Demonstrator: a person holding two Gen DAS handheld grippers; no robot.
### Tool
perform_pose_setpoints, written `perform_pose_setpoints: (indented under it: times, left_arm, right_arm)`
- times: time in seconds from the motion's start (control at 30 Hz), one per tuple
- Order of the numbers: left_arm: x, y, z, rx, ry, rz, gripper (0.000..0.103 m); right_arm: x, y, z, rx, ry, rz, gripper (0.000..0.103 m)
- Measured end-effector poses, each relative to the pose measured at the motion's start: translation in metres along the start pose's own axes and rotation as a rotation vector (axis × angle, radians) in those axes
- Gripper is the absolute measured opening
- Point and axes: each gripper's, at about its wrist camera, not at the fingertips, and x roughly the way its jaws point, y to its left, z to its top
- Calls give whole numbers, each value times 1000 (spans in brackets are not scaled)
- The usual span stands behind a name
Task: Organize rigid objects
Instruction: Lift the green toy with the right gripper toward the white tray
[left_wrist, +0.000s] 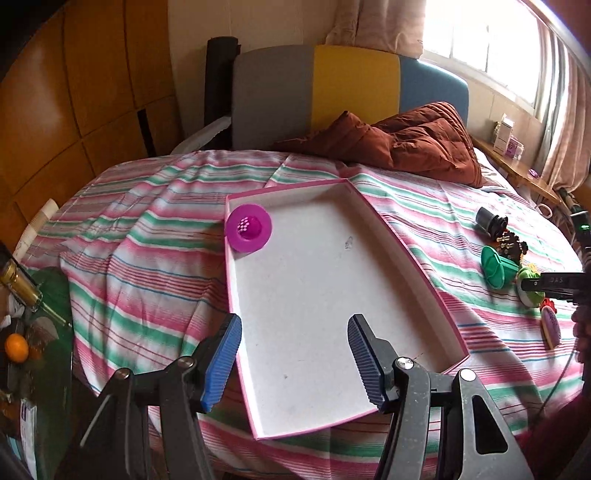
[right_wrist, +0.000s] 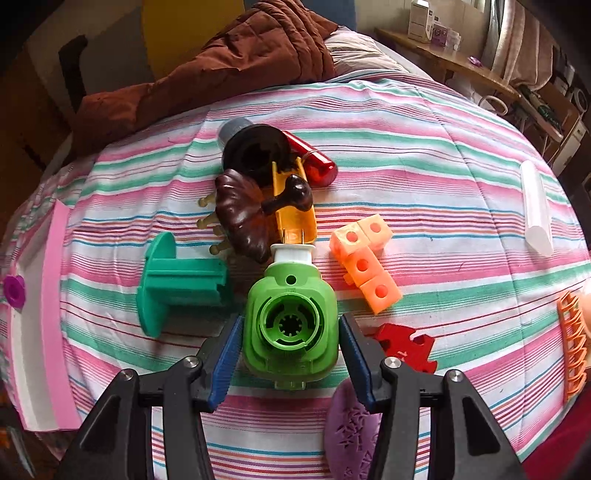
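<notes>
On the striped bedsheet (right_wrist: 424, 173), nearest in the right wrist view, the right gripper (right_wrist: 290, 356) points steeply down with its blue pads flanking a light green plastic part (right_wrist: 291, 321). The left pad meets the part's side, the right one looks to be touching or just off it, so I cannot tell whether it is truly clamped. Just right of that gripper lie a red puzzle-shaped piece (right_wrist: 406, 347) and, nearer, a purple oval piece (right_wrist: 351, 432); at the far right edge is an orange comb-like clip (right_wrist: 574, 350). To the left of the green part a teal spool (right_wrist: 177, 284) lies on its side. Beyond it sit linked orange cubes (right_wrist: 365, 262), a dark brown mushroom-shaped toy (right_wrist: 243, 214) resting over a yellow holder (right_wrist: 295, 206), then a black ring-shaped part (right_wrist: 255, 151) and a red cylinder (right_wrist: 314, 158). A translucent white tube (right_wrist: 535, 210) lies well apart at the right. In the left wrist view the left gripper (left_wrist: 293, 363) hangs with its jaws apart and nothing between them, above the near end of a shallow pink-edged box (left_wrist: 413, 243). In the box's far left corner is a magenta strainer cup (left_wrist: 248, 228). Farther back lies a rumpled rust-brown quilt (left_wrist: 406, 144) before a grey, yellow and blue headboard (left_wrist: 351, 85).
</notes>
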Motion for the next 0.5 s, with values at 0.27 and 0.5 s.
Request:
perform_pose_setpoints:
  times: [0.27, 0.5]
  left_arm:
    - [1, 22, -4, -53, 5, 5, 61]
    - [3, 37, -7, -96, 15, 4, 61]
  right_arm:
    - [-18, 11, -11, 8, 0, 85, 53]
    - [-58, 27, -20, -16, -91, 101, 53]
